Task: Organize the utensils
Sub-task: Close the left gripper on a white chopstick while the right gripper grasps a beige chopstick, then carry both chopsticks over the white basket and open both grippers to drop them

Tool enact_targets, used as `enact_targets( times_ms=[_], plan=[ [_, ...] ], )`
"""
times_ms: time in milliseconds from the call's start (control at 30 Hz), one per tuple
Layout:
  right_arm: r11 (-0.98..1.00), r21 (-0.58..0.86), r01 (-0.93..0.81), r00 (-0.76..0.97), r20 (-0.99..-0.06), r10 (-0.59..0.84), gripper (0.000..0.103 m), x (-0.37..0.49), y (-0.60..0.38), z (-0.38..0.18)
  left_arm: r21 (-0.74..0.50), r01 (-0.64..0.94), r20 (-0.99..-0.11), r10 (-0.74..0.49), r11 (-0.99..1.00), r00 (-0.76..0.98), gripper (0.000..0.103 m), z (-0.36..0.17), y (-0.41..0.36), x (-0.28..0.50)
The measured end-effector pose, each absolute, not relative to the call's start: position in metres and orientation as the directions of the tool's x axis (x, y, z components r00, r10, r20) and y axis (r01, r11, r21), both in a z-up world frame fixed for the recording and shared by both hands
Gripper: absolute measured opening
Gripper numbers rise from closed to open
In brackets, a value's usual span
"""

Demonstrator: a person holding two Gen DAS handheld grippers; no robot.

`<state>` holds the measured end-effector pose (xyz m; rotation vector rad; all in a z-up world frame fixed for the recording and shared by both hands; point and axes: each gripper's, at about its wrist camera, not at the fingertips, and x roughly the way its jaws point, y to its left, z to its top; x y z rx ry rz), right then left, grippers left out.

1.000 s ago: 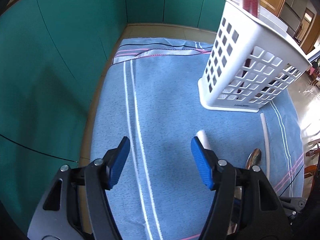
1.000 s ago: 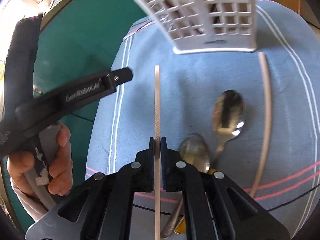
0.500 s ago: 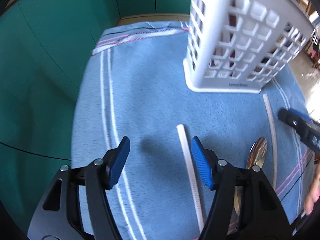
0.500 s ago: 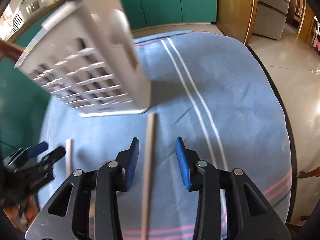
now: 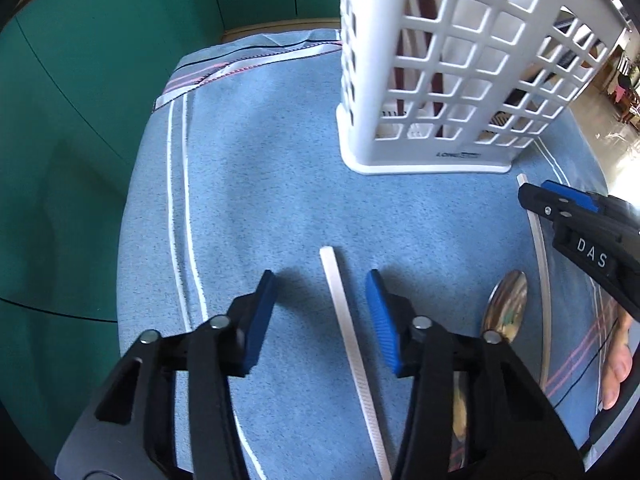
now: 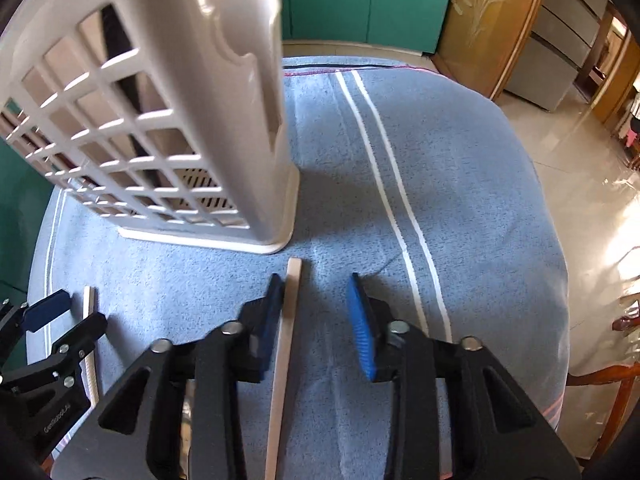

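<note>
A white lattice utensil basket (image 5: 448, 80) stands on a blue towel (image 5: 260, 184); it also shows in the right wrist view (image 6: 160, 128). My left gripper (image 5: 320, 312) is open, with a white chopstick (image 5: 348, 344) lying on the towel between its fingers. My right gripper (image 6: 318, 320) is open over a second chopstick (image 6: 286, 344), which lies against its left finger. That chopstick (image 5: 538, 264) and a spoon (image 5: 505, 308) show at the right of the left wrist view. The first chopstick also shows in the right wrist view (image 6: 89, 304).
Teal cabinets (image 5: 80, 120) stand behind and left of the table. The towel's white stripes (image 6: 392, 184) run lengthwise. Dark utensils stand inside the basket. The right gripper's tip (image 5: 568, 208) reaches into the left wrist view. Tiled floor (image 6: 580, 168) lies to the right.
My right gripper let go of the first chopstick, swung right and now straddles the second one. My left gripper moved in over the first chopstick and narrowed somewhat.
</note>
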<state>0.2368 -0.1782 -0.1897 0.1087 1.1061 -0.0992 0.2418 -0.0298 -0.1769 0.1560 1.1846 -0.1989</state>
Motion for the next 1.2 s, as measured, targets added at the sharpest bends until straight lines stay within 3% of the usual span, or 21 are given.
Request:
enact_targets(
  times_ms=[100, 167, 333, 467, 667, 933, 1200],
  plan=[
    [0.992, 0.041, 0.120, 0.437, -0.899, -0.016, 0.009, 0.243, -0.164, -0.188, 0.010, 0.249, -0.929, -0.083, 0.969, 0.361, 0.028, -0.176, -0.031, 0.240],
    [0.991, 0.073, 0.112, 0.440, -0.898, 0.016, 0.008, 0.240, -0.166, -0.189, 0.002, 0.263, -0.928, -0.097, 0.965, 0.360, 0.010, -0.176, -0.032, 0.238],
    [0.982, 0.150, 0.115, 0.460, -0.884, 0.081, 0.007, 0.210, -0.174, -0.177, -0.007, 0.264, -0.921, -0.109, 0.965, 0.375, 0.006, -0.169, -0.033, 0.233],
    [0.978, 0.184, 0.095, 0.534, -0.839, 0.106, 0.007, 0.181, -0.186, -0.140, -0.019, 0.264, -0.878, -0.143, 0.964, 0.457, 0.006, -0.130, -0.033, 0.214],
    [0.979, 0.202, 0.030, 0.674, -0.728, 0.129, 0.007, 0.119, -0.194, -0.060, -0.067, 0.278, -0.758, -0.230, 0.958, 0.611, 0.006, -0.053, -0.022, 0.175],
    [0.985, 0.173, -0.013, 0.766, -0.632, 0.121, 0.007, 0.081, -0.201, 0.000, -0.111, 0.324, -0.607, -0.322, 0.939, 0.726, 0.006, 0.016, -0.010, 0.137],
    [0.988, 0.140, -0.067, 0.848, -0.515, 0.130, 0.007, 0.071, -0.193, 0.062, -0.093, 0.313, -0.478, -0.318, 0.945, 0.819, 0.006, 0.098, -0.002, 0.128]
  ],
)
